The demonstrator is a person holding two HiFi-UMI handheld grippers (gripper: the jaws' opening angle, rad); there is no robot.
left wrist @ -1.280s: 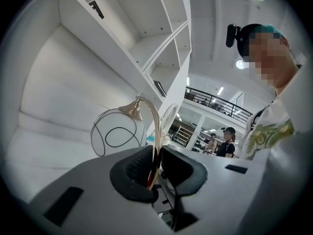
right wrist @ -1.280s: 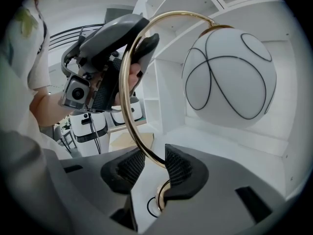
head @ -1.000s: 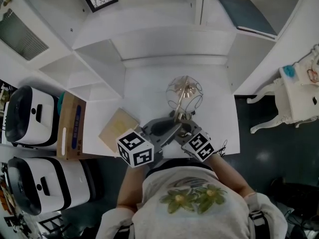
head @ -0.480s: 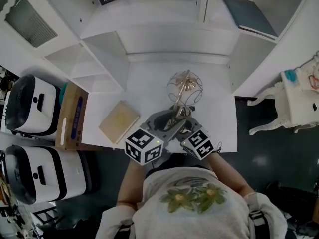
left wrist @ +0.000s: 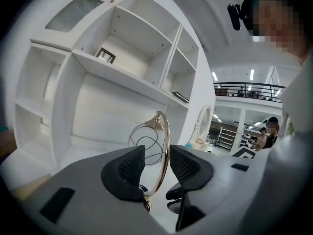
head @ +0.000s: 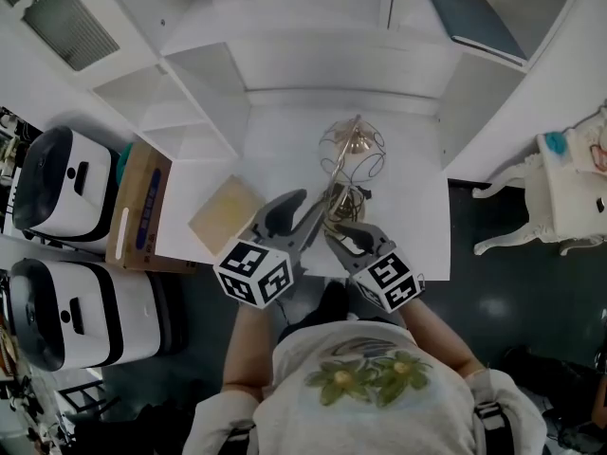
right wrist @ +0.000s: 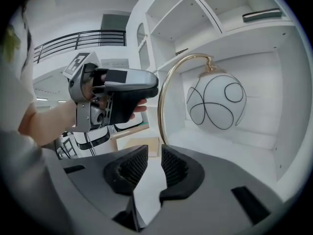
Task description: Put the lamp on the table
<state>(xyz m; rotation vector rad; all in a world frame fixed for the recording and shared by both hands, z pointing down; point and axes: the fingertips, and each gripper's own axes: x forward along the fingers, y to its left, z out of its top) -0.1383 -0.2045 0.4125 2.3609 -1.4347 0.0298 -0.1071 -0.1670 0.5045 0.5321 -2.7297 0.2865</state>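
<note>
The lamp (head: 352,154) stands upright on the white tabletop (head: 285,159), so the placing looks done. The step in hand is letting go cleanly.

The left hand-held gripper (left wrist: 157,163) is released. Its jaws have just been opening and now stand wide, with the lamp's gold arc between the pads and seemingly touched by neither. The right hand-held gripper (right wrist: 154,165) is also released. Its jaws have just been closing somewhat, a narrow gap remains, and nothing is in it. The arc rises just beyond its tips.

To finish well, the left one should back straight out along its own jaw line, away from the lamp and toward the person, holding the jaws wide until the arc is fully clear. Any sideways drift would likely hook the thin arc. With the globe hanging high on that arc, the lamp probably tips easily. The right one should pull back from the lamp the same way, without swinging across it.
</note>
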